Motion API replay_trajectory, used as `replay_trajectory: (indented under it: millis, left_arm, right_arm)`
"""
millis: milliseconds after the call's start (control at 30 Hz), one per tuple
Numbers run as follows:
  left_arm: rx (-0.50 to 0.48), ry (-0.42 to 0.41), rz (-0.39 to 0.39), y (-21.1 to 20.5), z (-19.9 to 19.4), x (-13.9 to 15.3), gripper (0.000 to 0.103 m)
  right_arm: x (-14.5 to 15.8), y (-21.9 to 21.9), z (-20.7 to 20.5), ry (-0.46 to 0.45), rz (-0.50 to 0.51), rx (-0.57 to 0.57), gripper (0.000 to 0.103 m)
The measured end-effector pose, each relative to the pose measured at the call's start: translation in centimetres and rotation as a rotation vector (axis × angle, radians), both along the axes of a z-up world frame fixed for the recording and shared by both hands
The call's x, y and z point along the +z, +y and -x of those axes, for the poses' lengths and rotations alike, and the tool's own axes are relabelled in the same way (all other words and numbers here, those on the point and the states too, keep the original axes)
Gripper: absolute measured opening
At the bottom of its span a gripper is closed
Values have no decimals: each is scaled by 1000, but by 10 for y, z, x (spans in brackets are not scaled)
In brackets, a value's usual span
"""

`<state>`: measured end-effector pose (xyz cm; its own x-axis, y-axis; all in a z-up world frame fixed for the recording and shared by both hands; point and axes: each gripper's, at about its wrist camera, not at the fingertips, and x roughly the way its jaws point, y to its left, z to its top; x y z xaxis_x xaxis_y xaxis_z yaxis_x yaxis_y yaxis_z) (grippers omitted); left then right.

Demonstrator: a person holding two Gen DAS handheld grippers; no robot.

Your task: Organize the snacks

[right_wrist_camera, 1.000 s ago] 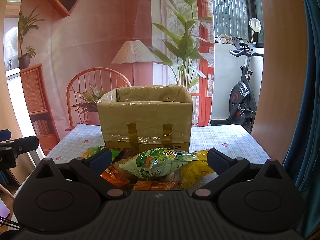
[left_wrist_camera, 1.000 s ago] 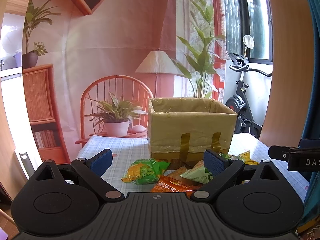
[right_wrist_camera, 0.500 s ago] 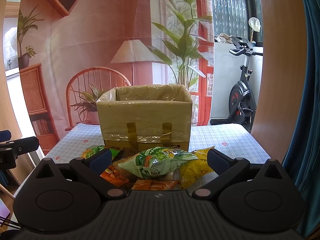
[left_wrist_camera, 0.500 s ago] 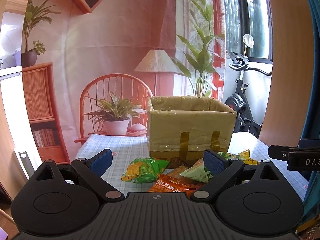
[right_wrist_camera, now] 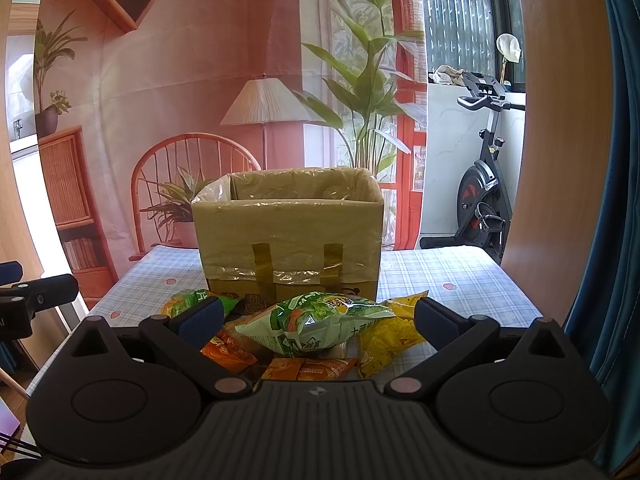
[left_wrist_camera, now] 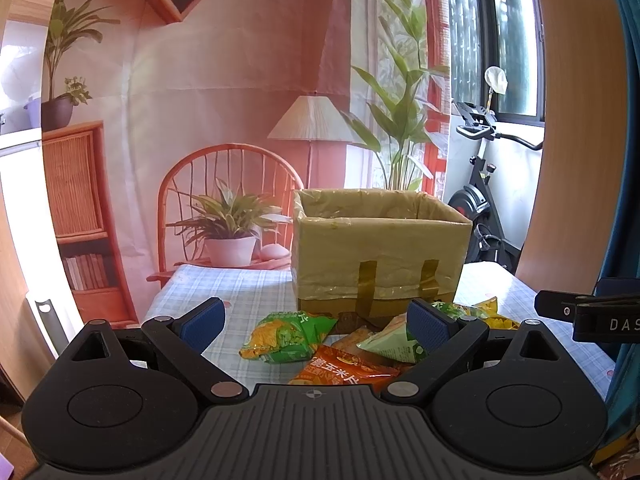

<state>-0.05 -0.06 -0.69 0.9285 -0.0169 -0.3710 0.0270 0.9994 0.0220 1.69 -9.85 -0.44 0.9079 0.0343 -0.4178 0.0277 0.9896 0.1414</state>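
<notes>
Almost no change since before — left gripper & right gripper stay wide apart, holding nothing. Snack bags lie in a pile on the checked tablecloth, just in front of the cardboard box. Exercise bike by the window.

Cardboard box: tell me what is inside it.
The cardboard box is open-topped, with clear plastic film over its rim and inner walls. Its front wall hides the bottom, so any contents cannot be seen. The snack bags lie outside, in front.
</notes>
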Motion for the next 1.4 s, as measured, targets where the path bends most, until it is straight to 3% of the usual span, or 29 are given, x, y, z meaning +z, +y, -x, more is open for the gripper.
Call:
replay_trajectory:
  millis: [200,333,467,700,1033,1167,1400]
  left_arm:
    - [23,18,-18,0,-6,2,100]
    - [72,7,-79,-1,-20,5,101]
    - [52,4,-140,-2,-47,4,101]
    - [-2,81,-48,12,-106,-9,99]
    - [-60,152,-45,8,-169,-43,99]
    - [-63,194,-52,3,-187,-56,98]
    - [-189,252,17,-7,-218,-75,93]
  right_arm:
    - [-4,-2,-4,3,13,-6,103]
    - [-3,-9,-16,-15,45,-9,103]
    - [-5,-22,-40,-10,37,-9,103]
    - [-24,-40,-85,52,-4,8,103]
    - [-74,-30,-145,181,-44,88,103]
    - [-90,-26,-168,222,-75,116,99]
    - [-114,-40,-183,282,-158,127,87]
